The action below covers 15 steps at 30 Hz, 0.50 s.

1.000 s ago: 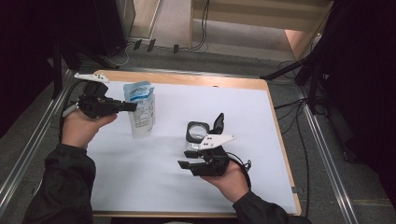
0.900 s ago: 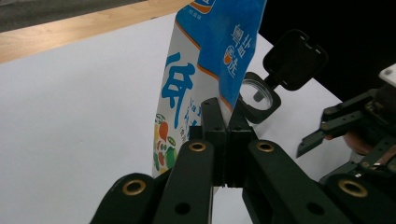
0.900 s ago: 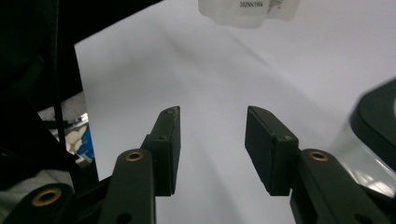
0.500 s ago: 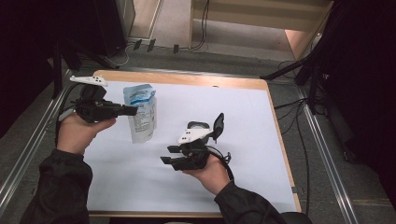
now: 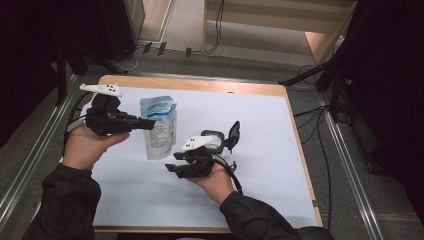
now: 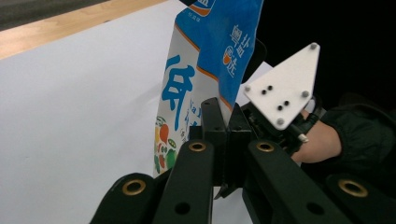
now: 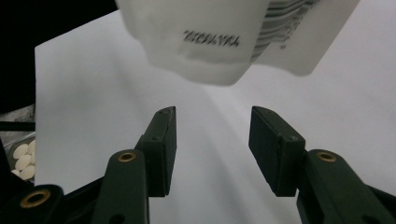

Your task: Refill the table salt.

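While I watch from high view, left hand-held gripper (image 5: 150,123) clamped on edge of blue-and-white pouch (image 5: 159,127), pouch hanging upright, lifted off white sheet (image 5: 260,130) near worktop (image 5: 200,84) left-rear corner. Left gripper view: jaws together on pouch (image 6: 205,65) edge, printing facing camera. Right hand-held gripper (image 5: 172,167) toward worktop centre, just beside pouch bottom, not touching. Its jaws apart, just been opening, nothing between them; pouch bottom seam (image 7: 210,51) above fingertips. Small container (image 5: 215,140) behind right hand.
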Each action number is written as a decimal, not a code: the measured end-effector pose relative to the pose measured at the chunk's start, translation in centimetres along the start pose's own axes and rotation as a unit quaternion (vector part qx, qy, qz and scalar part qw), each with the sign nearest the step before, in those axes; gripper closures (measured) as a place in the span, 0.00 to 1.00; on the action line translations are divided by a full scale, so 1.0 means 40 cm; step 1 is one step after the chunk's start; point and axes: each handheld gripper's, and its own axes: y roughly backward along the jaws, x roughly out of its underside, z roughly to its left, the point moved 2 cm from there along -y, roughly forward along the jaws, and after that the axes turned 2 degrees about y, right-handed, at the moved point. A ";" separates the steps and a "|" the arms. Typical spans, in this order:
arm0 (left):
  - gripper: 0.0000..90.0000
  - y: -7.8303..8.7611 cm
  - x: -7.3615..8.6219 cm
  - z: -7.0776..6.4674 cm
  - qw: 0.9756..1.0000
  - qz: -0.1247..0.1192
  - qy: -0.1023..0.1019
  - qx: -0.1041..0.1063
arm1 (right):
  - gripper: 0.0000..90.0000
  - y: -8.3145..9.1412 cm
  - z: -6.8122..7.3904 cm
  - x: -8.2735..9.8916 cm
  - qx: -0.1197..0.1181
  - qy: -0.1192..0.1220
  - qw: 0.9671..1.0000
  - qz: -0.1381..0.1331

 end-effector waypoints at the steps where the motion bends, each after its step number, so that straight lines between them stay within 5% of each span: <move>1: 1.00 -0.003 0.000 -0.004 1.000 0.001 -0.001 0.001 | 0.59 -0.004 -0.002 0.000 0.000 -0.001 1.000 0.000; 6: 1.00 -0.008 -0.001 -0.023 1.000 0.009 -0.009 0.014 | 0.59 -0.022 -0.010 0.005 0.004 -0.019 1.000 -0.002; 15: 1.00 -0.010 -0.002 -0.040 0.999 0.019 -0.016 0.041 | 0.53 -0.021 -0.018 0.006 0.013 -0.014 1.000 -0.005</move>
